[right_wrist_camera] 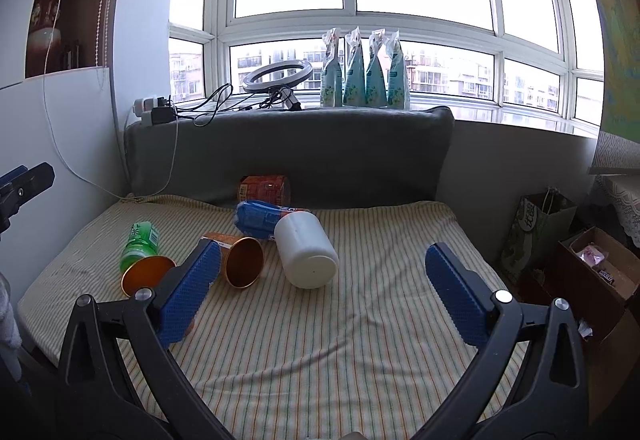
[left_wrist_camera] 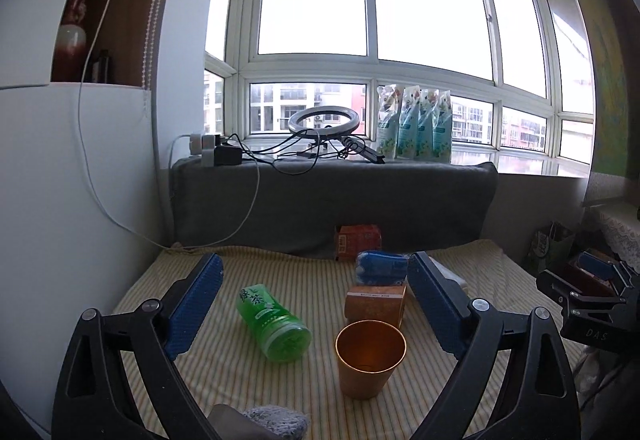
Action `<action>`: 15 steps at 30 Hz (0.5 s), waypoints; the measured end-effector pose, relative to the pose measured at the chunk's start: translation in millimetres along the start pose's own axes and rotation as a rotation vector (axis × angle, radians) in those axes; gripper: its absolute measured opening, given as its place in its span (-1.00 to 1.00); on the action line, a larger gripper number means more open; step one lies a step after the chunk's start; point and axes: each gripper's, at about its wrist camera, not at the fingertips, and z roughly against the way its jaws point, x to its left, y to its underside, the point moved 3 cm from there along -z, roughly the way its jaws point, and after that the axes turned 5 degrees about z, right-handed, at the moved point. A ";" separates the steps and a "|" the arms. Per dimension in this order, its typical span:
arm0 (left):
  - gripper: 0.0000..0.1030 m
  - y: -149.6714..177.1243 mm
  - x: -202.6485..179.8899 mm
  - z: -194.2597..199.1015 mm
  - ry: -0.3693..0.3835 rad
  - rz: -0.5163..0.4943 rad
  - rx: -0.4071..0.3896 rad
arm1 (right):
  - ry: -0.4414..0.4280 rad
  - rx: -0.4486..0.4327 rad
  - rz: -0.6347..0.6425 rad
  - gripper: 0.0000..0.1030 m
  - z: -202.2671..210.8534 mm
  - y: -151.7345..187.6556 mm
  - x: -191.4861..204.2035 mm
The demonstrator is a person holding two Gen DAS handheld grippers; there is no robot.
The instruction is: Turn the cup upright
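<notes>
We see copper cup [left_wrist_camera: 370, 358] upright on striped bed [left_wrist_camera: 240, 380] near front edge, green bottle [left_wrist_camera: 274, 324] beside. Left tongs [left_wrist_camera: 314, 306] released, empty; right tongs [right_wrist_camera: 322, 294] likewise.

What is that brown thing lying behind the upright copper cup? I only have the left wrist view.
Observer: In the right wrist view it is a second copper cup, on its side, with its open mouth facing that camera.
Operator: Anything behind the finger on the right of my view?
Observer: A white jar lies on its side on the striped cloth, just right of that cup.
Operator: Is the other gripper holding something?
Observer: No. The right hand-held gripper is open, with nothing gripped between its fingers.
</notes>
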 end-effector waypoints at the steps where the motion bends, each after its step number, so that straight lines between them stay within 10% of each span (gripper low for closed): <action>1: 0.81 0.5 -0.1 -1.0 0.003 0.002 0.006 | 0.001 0.002 -0.001 1.00 -0.4 0.4 -0.1; 15: 0.81 16.2 1.8 -9.2 0.015 0.019 0.070 | 0.027 0.003 0.007 1.00 -2.0 4.0 3.8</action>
